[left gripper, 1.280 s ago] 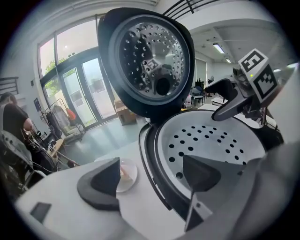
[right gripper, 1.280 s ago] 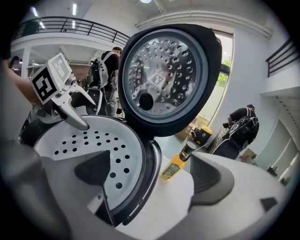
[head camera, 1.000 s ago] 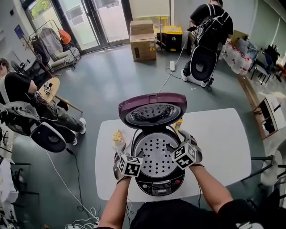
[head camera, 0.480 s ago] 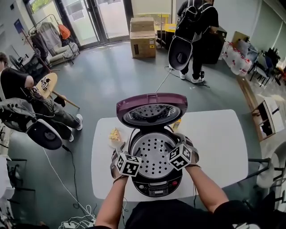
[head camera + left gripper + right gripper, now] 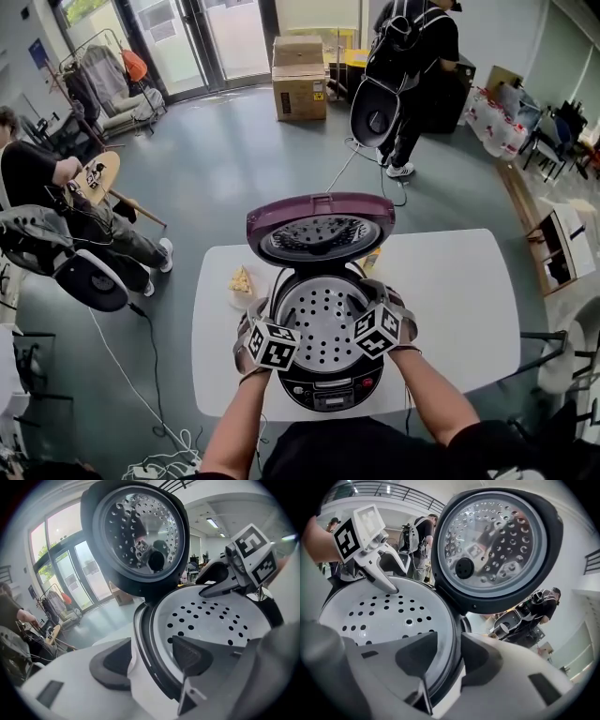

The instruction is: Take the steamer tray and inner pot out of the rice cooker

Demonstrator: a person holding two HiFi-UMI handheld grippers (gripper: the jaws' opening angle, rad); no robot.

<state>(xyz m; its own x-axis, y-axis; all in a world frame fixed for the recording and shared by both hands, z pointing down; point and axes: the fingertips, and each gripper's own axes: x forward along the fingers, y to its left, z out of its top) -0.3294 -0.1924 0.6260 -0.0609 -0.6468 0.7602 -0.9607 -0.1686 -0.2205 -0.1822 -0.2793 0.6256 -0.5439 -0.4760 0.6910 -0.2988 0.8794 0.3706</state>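
The rice cooker (image 5: 328,382) stands on the white table with its purple lid (image 5: 320,230) raised. Inside lies the white perforated steamer tray (image 5: 323,323). The inner pot beneath it is hidden. My left gripper (image 5: 150,660) straddles the tray's left rim (image 5: 157,620); its jaws have just been closing, and a gap still shows beside the outer pad. My right gripper (image 5: 447,660) has also just been closing, and its pads press on the tray's right rim (image 5: 447,620) from both sides. In the head view, the left gripper (image 5: 267,319) and right gripper (image 5: 367,298) sit at opposite sides of the tray.
A small bowl of yellow food (image 5: 242,281) stands left of the cooker on the table (image 5: 450,281). A person with a backpack rig (image 5: 403,56) stands at the back, near cardboard boxes (image 5: 300,80). Another person (image 5: 37,178) sits at the left.
The person with the backpack has walked left across the back of the room. Both grippers have stayed at the tray's rim, and the right one has rolled slightly.
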